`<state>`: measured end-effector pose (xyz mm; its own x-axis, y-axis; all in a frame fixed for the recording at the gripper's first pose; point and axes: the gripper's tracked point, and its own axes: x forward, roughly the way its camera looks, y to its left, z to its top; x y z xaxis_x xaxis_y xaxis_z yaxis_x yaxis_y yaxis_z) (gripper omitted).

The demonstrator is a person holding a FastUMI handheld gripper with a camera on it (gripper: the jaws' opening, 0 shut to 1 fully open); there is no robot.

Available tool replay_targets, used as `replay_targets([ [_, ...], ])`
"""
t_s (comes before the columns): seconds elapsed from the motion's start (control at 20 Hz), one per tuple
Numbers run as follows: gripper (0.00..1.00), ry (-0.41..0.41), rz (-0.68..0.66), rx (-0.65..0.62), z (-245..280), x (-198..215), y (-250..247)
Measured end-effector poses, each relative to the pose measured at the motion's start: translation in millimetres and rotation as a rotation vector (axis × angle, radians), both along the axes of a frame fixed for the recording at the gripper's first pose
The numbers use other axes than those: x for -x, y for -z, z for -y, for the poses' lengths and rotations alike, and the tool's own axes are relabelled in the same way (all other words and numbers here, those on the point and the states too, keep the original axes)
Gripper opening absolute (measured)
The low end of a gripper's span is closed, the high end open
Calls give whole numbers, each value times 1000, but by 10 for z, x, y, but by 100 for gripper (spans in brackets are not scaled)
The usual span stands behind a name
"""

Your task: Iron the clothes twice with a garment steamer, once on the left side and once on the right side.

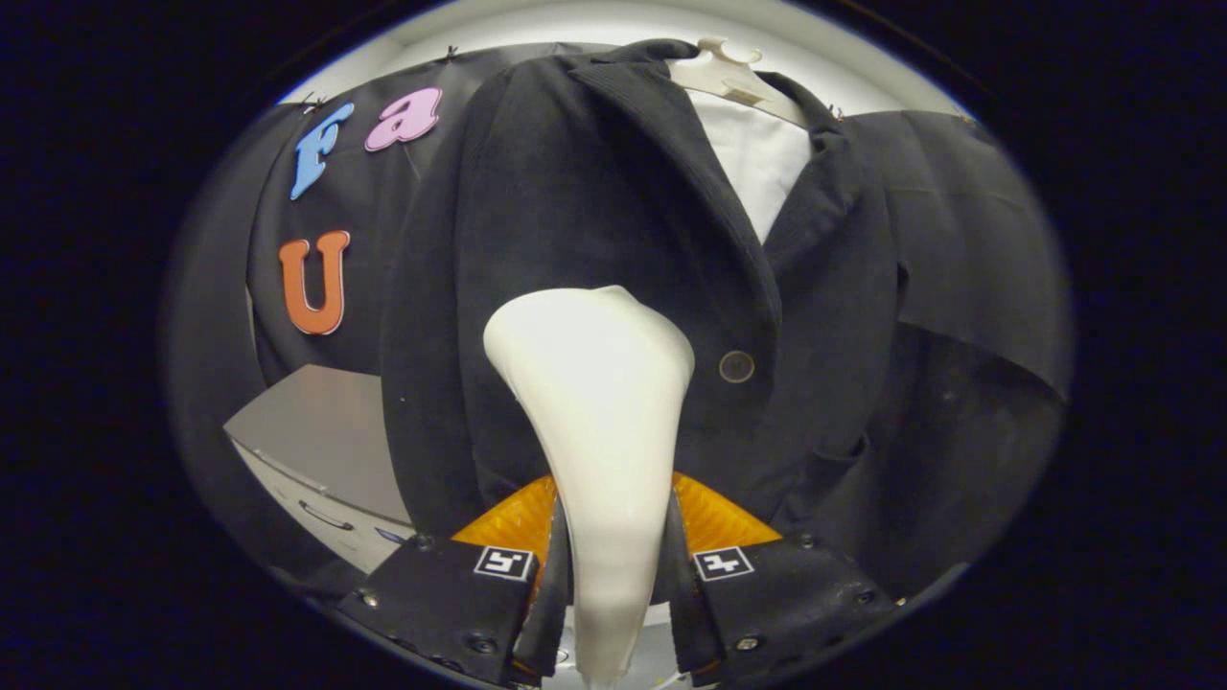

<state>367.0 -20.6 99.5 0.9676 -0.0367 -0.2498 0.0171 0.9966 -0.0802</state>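
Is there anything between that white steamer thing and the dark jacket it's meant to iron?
Nothing visible. The tool is shut on the white plastic garment steamer, whose broad head rises directly before the dark corduroy jacket, beside the round brown button.

dark jacket (613, 192) hangs on a pale hanger (730, 72).

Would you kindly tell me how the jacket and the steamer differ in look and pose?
The jacket is dark and ribbed; the steamer is smooth and cream-white. The jacket hangs on a hanger; the steamer is clamped between the fingers of the gripper, its wide head toward the jacket.
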Motion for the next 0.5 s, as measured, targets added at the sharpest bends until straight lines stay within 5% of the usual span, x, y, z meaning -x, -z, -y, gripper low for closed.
replay_targets([
  [0.5, 47, 2, -58, -53, 109, 41, 464],
])
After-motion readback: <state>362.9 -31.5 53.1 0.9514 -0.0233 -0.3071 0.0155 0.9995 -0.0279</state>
